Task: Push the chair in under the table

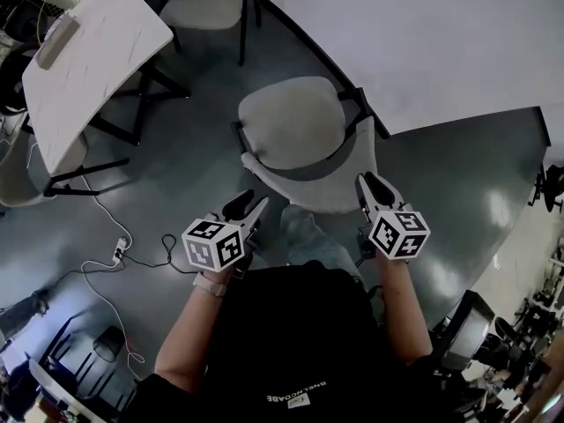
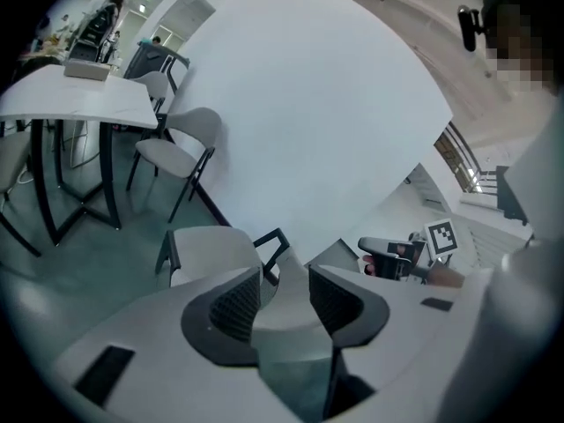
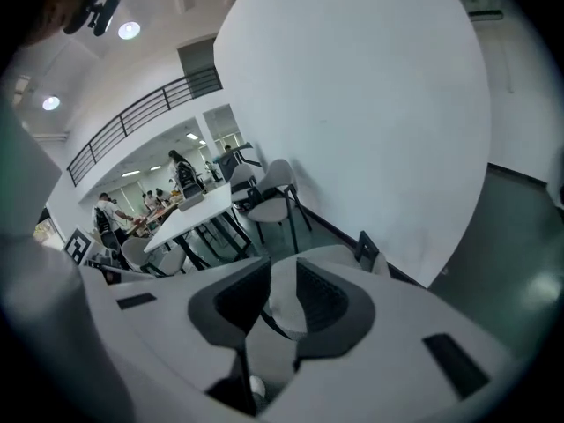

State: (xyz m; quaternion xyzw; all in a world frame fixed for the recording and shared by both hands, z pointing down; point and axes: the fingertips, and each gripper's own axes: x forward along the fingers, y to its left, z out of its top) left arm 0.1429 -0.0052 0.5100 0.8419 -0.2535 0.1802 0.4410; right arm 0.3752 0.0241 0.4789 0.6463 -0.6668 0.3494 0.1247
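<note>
The chair (image 1: 295,130) has a beige seat, black arms and a curved backrest (image 1: 322,188) that faces me. It stands at the rim of the big white round table (image 1: 423,42), with its seat out in front of the rim. My left gripper (image 1: 249,206) is at the backrest's left end and my right gripper (image 1: 372,185) at its right end. In the left gripper view the left gripper (image 2: 284,289) has its jaws apart, with the backrest's top (image 2: 284,320) seen between them. The right gripper (image 3: 282,293) shows a narrower gap, through which the backrest (image 3: 286,311) shows.
A second white table (image 1: 88,60) on black legs stands at the left, with another chair (image 1: 203,7) behind it. Cables and a plug strip (image 1: 123,252) lie on the grey floor at the left. People sit far off in the right gripper view.
</note>
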